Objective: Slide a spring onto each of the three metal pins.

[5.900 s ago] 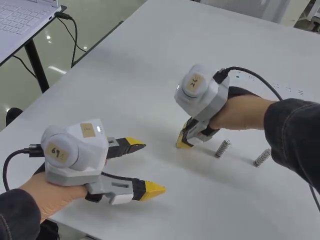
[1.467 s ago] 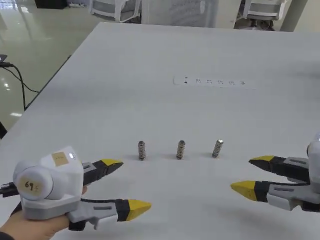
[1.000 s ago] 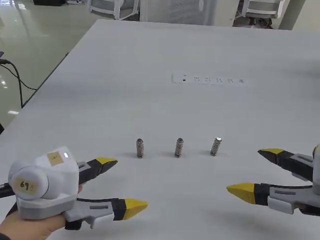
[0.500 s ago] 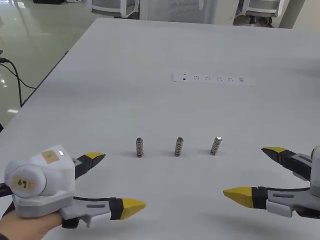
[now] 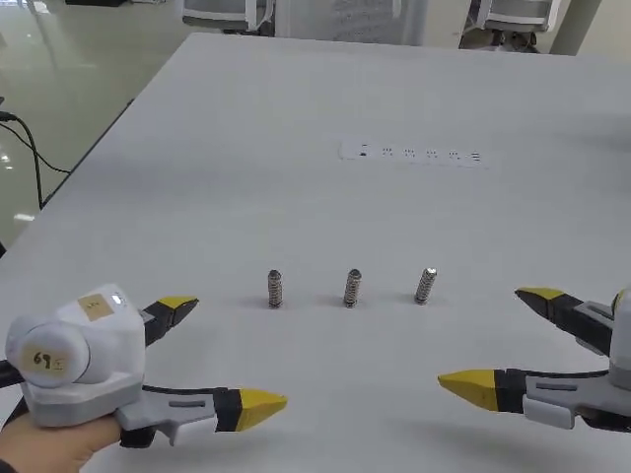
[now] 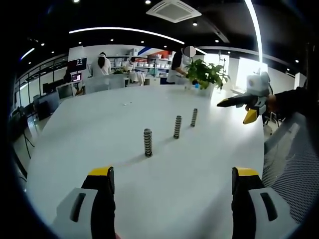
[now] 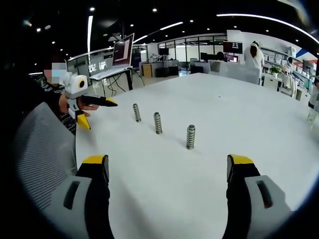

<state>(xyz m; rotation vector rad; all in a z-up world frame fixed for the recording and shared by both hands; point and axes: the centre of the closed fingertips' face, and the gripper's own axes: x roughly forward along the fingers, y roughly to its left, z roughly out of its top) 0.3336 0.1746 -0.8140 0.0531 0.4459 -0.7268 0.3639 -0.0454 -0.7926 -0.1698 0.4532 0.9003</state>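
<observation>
The left gripper (image 5: 222, 353) and right gripper (image 5: 498, 337) were held wide open, gripping nothing, over the table's (image 5: 296, 148) near edge. Three upright springs (image 5: 351, 288) were lined up between them.

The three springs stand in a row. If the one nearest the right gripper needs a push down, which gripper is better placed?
Probably right. The right gripper is open and closest to that spring; from the left gripper, also open, the other two springs stand in the way.

White workbench (image 5: 296, 118), glossy floor (image 5: 59, 69), ceiling light strips (image 6: 114, 29)
</observation>
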